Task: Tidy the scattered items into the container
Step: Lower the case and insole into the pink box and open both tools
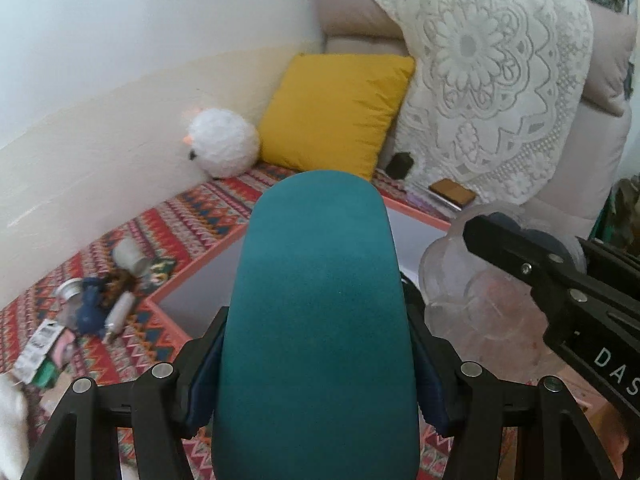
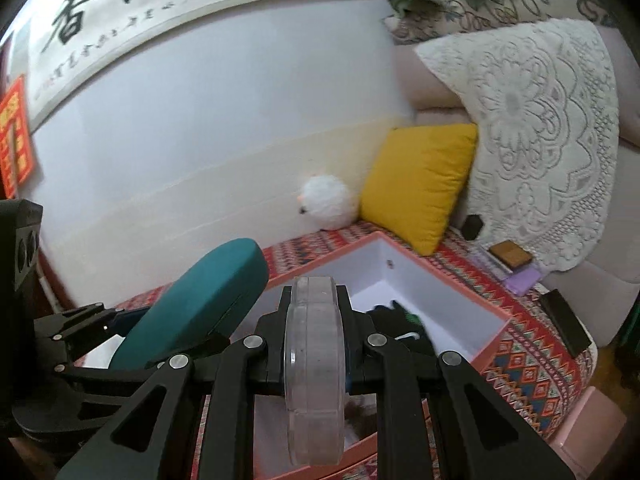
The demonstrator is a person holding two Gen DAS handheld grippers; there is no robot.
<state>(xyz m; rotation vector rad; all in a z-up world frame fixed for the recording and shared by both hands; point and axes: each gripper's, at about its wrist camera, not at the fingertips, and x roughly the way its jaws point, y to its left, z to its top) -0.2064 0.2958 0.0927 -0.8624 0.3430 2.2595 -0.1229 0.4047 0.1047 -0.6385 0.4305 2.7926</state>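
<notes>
My left gripper is shut on a teal oblong case that stands up between its fingers, above the open pink-rimmed white box. The same teal case shows at the left of the right wrist view. My right gripper is shut on a clear plastic flower-shaped case, held on edge over the box; it appears as the clear plastic case at the right of the left wrist view. A dark item lies inside the box. Scattered small items lie on the patterned cover left of the box.
A yellow cushion, a white plush ball and a lace-covered sofa back stand behind the box. A brown wallet, a purple item and a black phone lie to its right. A wall with a calligraphy scroll runs behind.
</notes>
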